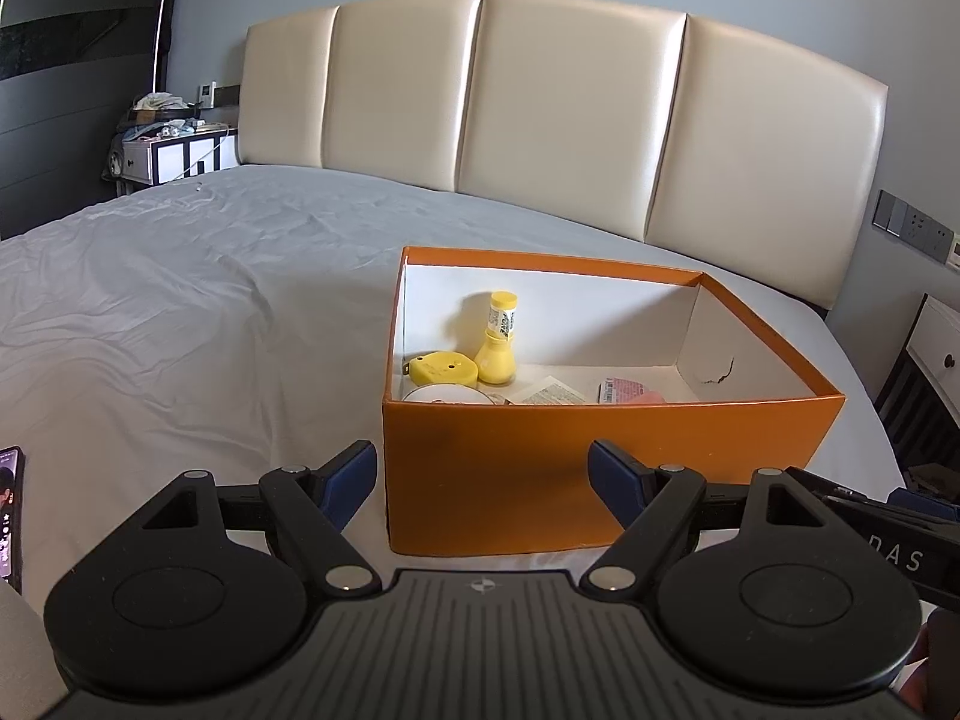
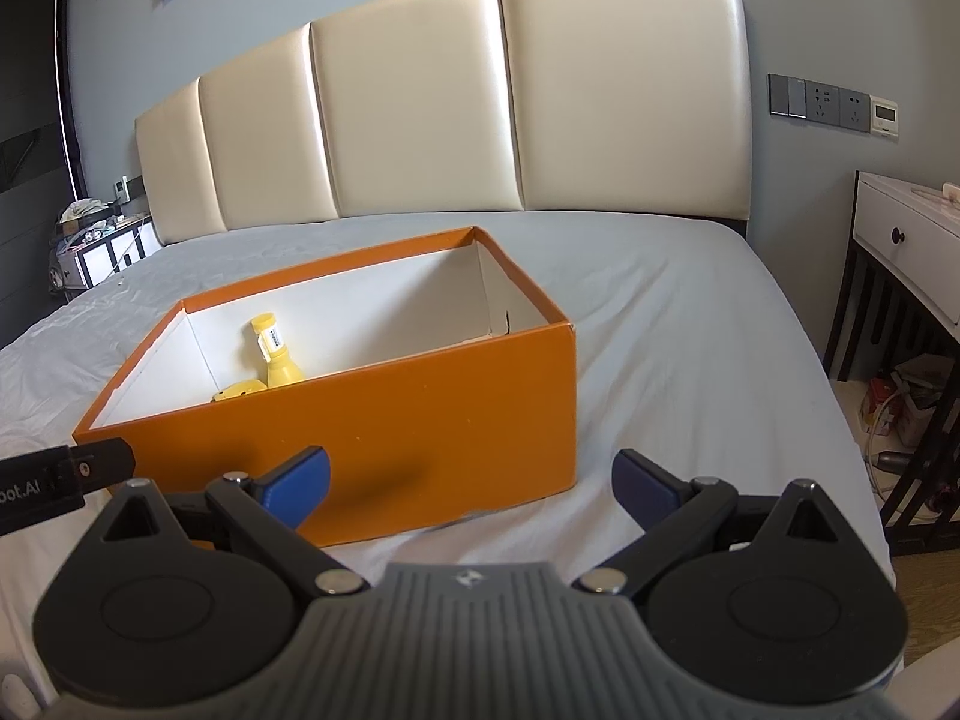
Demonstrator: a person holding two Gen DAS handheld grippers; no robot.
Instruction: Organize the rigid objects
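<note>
An orange box (image 1: 600, 468) with a white inside sits on the bed; the right wrist view shows the orange box (image 2: 420, 432) too. Inside stand a yellow bottle (image 1: 498, 342), a flat yellow round thing (image 1: 441, 367), a white disc (image 1: 444, 394), a paper packet (image 1: 549, 393) and a pink pack (image 1: 630, 391). In the right wrist view only the yellow bottle (image 2: 276, 357) and the yellow round thing (image 2: 240, 389) show over the wall. My left gripper (image 1: 483, 474) is open just in front of the box's near wall. My right gripper (image 2: 471, 483) is open at the box's near right corner. Both hold nothing.
The grey bed sheet (image 1: 180, 312) spreads left of the box. A phone (image 1: 9, 510) lies at the left edge. A cream headboard (image 1: 540, 102) stands behind. A white nightstand (image 2: 906, 246) is right of the bed, with clutter on the floor (image 2: 900, 414) below it.
</note>
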